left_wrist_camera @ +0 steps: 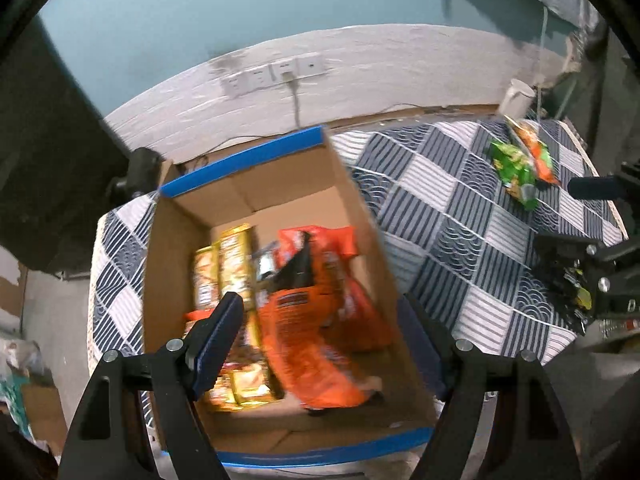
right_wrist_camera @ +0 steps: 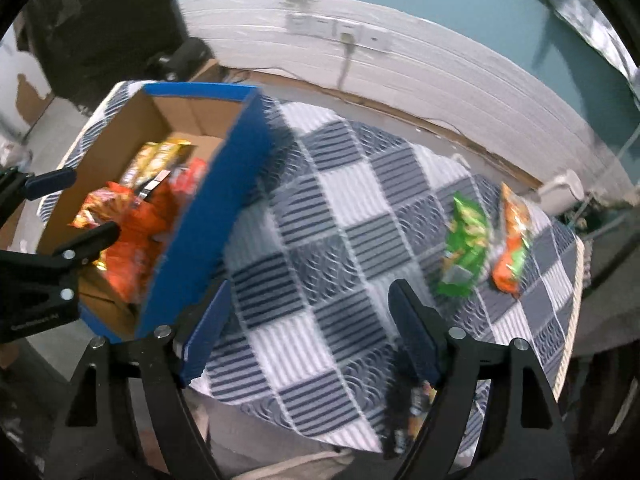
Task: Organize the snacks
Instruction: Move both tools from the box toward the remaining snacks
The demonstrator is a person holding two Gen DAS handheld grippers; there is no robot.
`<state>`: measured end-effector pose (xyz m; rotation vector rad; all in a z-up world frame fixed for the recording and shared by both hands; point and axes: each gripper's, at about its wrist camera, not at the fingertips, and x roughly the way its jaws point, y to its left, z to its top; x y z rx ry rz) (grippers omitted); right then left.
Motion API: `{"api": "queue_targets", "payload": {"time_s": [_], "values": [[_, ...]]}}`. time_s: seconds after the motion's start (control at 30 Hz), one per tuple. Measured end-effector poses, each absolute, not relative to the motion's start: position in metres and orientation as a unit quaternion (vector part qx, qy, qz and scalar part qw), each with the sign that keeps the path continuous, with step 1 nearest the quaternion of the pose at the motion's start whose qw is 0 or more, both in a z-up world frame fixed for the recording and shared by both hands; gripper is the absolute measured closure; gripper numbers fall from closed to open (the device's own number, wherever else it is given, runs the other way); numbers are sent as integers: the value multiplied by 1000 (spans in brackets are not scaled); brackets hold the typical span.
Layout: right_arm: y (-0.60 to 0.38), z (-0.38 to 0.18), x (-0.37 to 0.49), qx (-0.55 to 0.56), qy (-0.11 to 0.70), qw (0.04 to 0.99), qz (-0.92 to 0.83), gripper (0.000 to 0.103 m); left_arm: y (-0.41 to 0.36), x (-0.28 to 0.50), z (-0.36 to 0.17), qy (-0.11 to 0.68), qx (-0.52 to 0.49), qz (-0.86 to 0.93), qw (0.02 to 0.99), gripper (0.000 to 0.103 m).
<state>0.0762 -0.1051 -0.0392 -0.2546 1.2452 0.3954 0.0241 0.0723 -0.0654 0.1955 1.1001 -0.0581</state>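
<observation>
Left wrist view
- Left gripper: jaws wide apart, holding nothing, over the open box.
- Box: cardboard with blue rim, on the bench at its left end.
- Orange bag: inside the box, lying across the middle, blurred.
- Yellow packs: inside the box, left of the orange bag, standing against each other.
- Bench: covered by a grey-and-white checked cloth.
- Green bag: on the cloth, far right, touching a second orange bag.
- Right gripper: at the right edge; a dark packet at its jaws.
- Wall sockets: behind the box, one cable plugged in.

Right wrist view
- Right gripper: jaws wide apart; whether they grip anything cannot be told.
- Dark packet: below the right finger, blurred.
- Box: left, its blue side wall just beside the left finger.
- Left gripper: over the box.
- Green bag: well apart from the box.
</observation>
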Motion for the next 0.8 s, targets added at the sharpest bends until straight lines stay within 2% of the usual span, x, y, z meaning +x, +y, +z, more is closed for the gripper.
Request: {"api": "queue_targets", "payload": {"time_s": [0.4, 0.8], "values": [[-195, -62, 77, -88, 612, 775, 126, 22, -3, 27, -82, 531, 142, -72, 832, 20], [-241, -122, 78, -75, 671, 731, 105, 21, -61, 32, -120, 557, 182, -110, 803, 16]]}}
